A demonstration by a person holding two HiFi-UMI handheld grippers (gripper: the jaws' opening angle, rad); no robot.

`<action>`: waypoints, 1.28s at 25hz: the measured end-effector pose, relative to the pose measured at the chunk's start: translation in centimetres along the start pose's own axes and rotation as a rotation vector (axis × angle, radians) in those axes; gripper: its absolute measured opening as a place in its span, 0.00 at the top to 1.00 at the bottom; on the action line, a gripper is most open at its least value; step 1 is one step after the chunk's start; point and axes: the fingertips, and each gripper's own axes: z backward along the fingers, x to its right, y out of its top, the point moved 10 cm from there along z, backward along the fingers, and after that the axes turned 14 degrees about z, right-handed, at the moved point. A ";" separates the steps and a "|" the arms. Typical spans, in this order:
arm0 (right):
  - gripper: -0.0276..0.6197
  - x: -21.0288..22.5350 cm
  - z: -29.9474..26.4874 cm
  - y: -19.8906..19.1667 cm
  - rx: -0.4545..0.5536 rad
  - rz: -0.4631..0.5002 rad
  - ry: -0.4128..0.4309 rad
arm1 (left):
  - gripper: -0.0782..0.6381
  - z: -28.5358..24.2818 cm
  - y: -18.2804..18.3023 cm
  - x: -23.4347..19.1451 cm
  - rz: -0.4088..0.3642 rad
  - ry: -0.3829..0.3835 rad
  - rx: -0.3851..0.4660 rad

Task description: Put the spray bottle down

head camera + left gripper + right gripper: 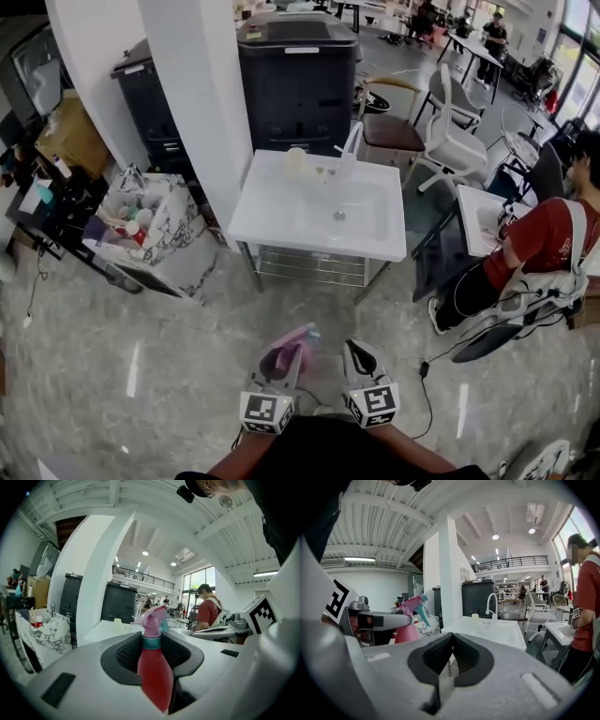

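A spray bottle point(153, 670) with a red body, teal collar and pink trigger head stands upright between the pads of my left gripper point(153, 649), which is shut on its neck and shoulder. In the head view the bottle point(287, 349) shows low in the middle, over the floor, short of the white sink table point(277, 223). My right gripper point(357, 353) is just to the right of it, empty. Seen along its own jaws, the right gripper point(452, 638) is shut with the pads meeting. The bottle point(408, 621) appears at the left of that view.
The sink table carries a faucet point(348, 142) and a small cup point(296, 157). Behind it stands a black bin point(298, 80) beside a white pillar point(202, 103). A marble-patterned box of clutter point(176, 251) sits to the left. A seated person point(532, 246) is at the right.
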 end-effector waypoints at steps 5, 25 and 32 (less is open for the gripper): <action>0.96 1.0 -6.3 2.7 -0.023 0.029 -0.080 | 0.70 -3.6 4.2 -5.3 0.010 -0.038 -0.013; 0.96 -1.9 -20.2 9.5 -0.048 0.000 -0.192 | 0.70 -12.4 12.8 -18.4 -0.049 -0.171 -0.054; 0.96 0.1 -24.3 10.2 -0.034 -0.007 -0.183 | 0.70 -15.8 14.1 -20.6 -0.043 -0.153 -0.070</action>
